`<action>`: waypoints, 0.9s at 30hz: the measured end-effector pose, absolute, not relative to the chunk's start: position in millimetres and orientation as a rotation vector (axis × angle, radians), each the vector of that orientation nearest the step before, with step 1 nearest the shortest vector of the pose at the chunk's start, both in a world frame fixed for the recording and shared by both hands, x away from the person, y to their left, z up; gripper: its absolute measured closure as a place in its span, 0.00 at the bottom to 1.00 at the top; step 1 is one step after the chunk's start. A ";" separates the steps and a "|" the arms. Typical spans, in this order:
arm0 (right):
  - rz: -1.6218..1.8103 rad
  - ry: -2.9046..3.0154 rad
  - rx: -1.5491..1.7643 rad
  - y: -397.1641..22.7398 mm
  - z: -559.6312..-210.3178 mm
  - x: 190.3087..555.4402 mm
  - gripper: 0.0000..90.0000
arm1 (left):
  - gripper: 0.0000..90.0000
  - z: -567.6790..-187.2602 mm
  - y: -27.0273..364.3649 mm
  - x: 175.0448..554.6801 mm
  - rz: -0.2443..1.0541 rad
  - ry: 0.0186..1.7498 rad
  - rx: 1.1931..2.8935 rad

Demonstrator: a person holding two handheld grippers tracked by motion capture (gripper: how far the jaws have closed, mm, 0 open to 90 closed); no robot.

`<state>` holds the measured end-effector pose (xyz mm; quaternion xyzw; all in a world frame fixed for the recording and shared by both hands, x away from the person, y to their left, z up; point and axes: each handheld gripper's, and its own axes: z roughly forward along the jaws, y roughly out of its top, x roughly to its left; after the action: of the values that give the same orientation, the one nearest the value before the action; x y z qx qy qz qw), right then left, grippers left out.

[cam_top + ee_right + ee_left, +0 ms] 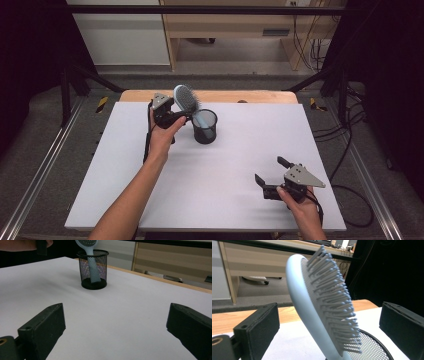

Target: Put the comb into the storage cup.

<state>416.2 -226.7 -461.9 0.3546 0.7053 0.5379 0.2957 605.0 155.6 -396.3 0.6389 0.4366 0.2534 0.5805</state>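
Hairbrush (pixel 185 98) between spread jaws of raised left gripper (pixel 172 116)

Pale blue brush, black mesh cup, white tabletop

The hairbrush (pixel 322 307) is a pale, powdery blue all over: frame, handle and bristles alike (the bristle pad between them reads as a finely dotted grey-blue). The mesh pen cup (pixel 93 270) is black, its wire wall a fine grid through which the blue handle shows. The table cover (pixel 210 175) is plain white with a faint lilac cast, edged at the far side by a light wooden tabletop (pixel 225 96). Both the left gripper (pixel 172 117) and the right gripper (pixel 272 177) are matte black, each topped by a grey plate.
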 end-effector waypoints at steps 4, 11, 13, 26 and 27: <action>1.430 1.877 0.944 -225.9 -462.2 416.6 0.03 | 0.03 -395.2 156.7 599.9 0.608 1.007 1.508; 1.433 1.877 0.937 -222.1 -461.0 415.5 0.03 | 0.03 -396.6 164.0 592.8 0.618 1.001 1.514; 1.433 1.878 0.935 -220.9 -460.9 415.2 0.03 | 0.03 -396.5 166.8 590.9 0.622 0.999 1.515; 1.430 1.880 0.932 -219.5 -461.1 415.5 0.03 | 0.03 -396.1 175.2 582.0 0.645 0.974 1.541; 1.430 1.880 0.932 -219.4 -461.1 415.5 0.03 | 0.03 -396.2 175.4 581.9 0.646 0.975 1.540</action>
<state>415.5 -219.4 -461.1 0.3505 0.7070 0.5379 0.2967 581.9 175.4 -396.2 0.6554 0.4149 0.2751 0.5680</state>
